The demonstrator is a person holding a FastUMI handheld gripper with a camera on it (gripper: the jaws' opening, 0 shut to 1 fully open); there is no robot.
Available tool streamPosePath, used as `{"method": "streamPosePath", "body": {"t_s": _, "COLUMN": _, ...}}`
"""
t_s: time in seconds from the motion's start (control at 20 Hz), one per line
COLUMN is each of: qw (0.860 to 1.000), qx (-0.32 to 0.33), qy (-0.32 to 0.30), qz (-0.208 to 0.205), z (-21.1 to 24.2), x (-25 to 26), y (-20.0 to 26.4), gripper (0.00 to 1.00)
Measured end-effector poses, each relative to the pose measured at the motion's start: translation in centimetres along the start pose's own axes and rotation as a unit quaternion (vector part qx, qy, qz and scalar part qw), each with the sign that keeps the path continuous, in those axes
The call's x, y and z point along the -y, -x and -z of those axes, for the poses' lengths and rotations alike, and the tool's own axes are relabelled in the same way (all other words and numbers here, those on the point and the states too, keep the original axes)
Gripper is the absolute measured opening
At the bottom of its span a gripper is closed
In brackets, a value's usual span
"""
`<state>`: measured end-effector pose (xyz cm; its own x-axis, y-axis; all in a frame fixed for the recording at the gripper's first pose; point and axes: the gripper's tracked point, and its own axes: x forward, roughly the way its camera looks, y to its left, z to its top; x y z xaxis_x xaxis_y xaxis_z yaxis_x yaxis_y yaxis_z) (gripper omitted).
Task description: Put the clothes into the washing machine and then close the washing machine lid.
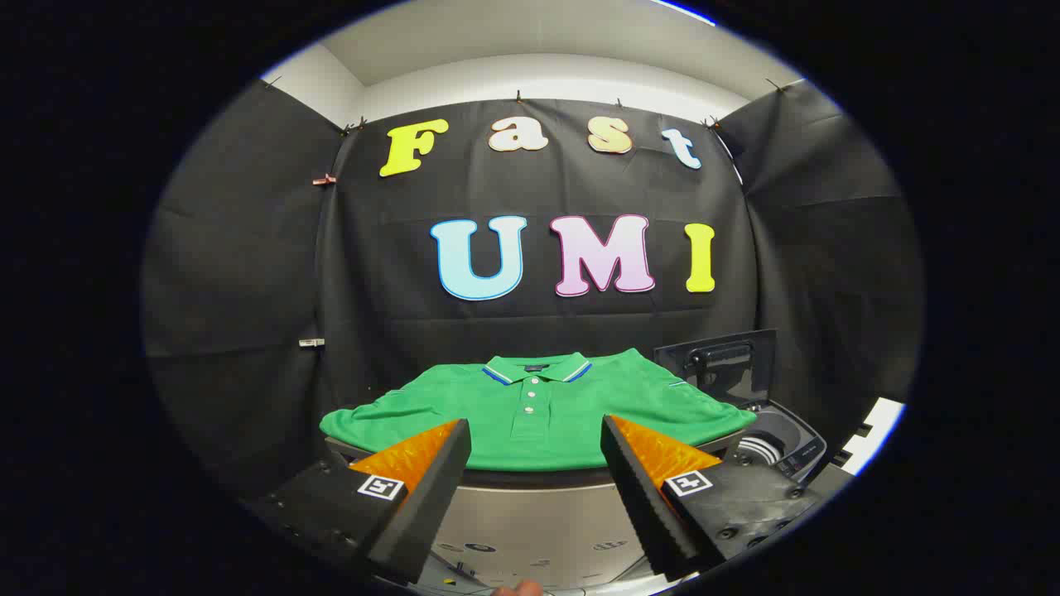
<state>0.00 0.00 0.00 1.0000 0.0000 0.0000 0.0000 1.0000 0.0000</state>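
Note:
A green polo shirt (538, 406) with a blue-and-white striped collar lies spread flat on a raised surface, just ahead of my fingers. My gripper (537, 439) is open, its two fingers wide apart with nothing between them, the tips level with the shirt's front hem. To the right of the shirt stands the washing machine (778, 439), its dark lid (725, 364) raised upright and the round drum opening showing below it.
The shirt rests on a table or platform whose pale front face (538, 521) drops below my fingers. Black cloth walls close in behind and on both sides. A white edge (874, 426) shows at the far right beyond the machine.

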Motion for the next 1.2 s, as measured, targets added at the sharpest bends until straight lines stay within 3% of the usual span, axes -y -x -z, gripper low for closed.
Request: {"method": "streamPosePath", "body": {"t_s": 1.2, "qw": 1.000, "qx": -0.004, "qy": -0.007, "qz": -0.013, "z": -1.1, "x": -0.6, "y": -2.0, "gripper": 0.99}}
